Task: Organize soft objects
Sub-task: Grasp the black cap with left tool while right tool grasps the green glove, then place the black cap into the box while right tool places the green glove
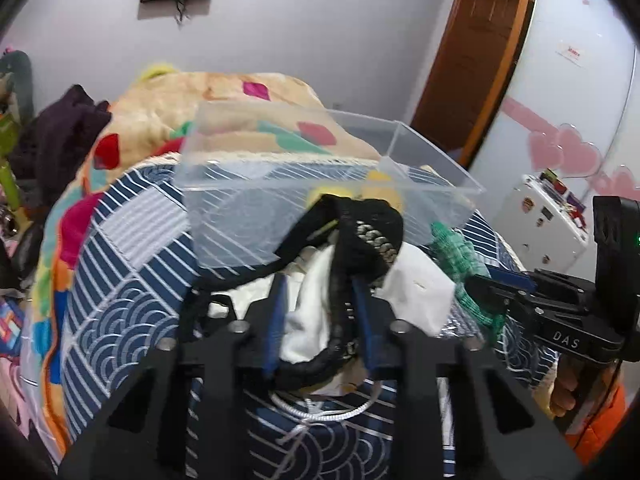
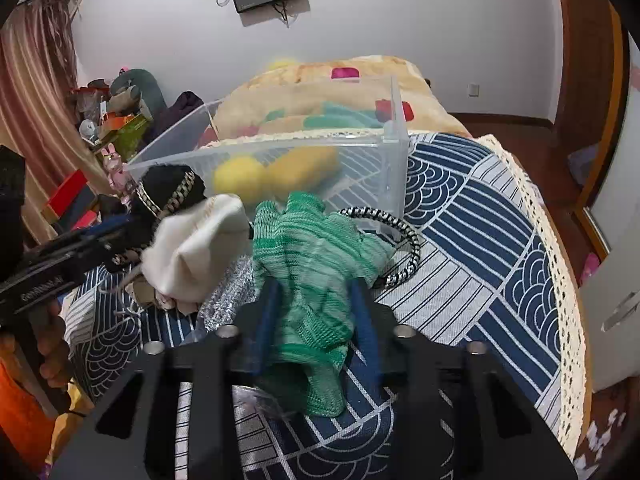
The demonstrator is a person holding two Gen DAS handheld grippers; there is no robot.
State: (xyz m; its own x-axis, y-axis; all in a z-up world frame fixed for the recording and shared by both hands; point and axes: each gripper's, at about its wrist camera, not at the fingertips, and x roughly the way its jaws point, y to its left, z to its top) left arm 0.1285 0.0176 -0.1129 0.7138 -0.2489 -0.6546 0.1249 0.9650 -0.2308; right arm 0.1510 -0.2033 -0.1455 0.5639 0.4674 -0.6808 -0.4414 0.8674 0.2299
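A clear plastic box (image 1: pixel 280 184) stands on the blue patterned bedspread (image 1: pixel 120 280) and holds two yellow soft items (image 2: pixel 276 172). My left gripper (image 1: pixel 320 284) is shut on a black fabric piece with a chain trim (image 1: pixel 360 232), lifted over a white cloth (image 1: pixel 412 288). My right gripper (image 2: pixel 314 288) is shut on a green knitted cloth (image 2: pixel 316 248), which drapes in front of the box (image 2: pixel 280 148). The white cloth (image 2: pixel 200 248) and the black piece (image 2: pixel 172 188) lie left of it. The right gripper also shows in the left wrist view (image 1: pixel 492 288).
A black-and-white braided cord (image 2: pixel 404 240) lies beside the box. A white cord (image 1: pixel 320 408) lies under my left gripper. A colourful blanket (image 1: pixel 180 104) is heaped behind the box. Clutter (image 2: pixel 116 120) stands left of the bed.
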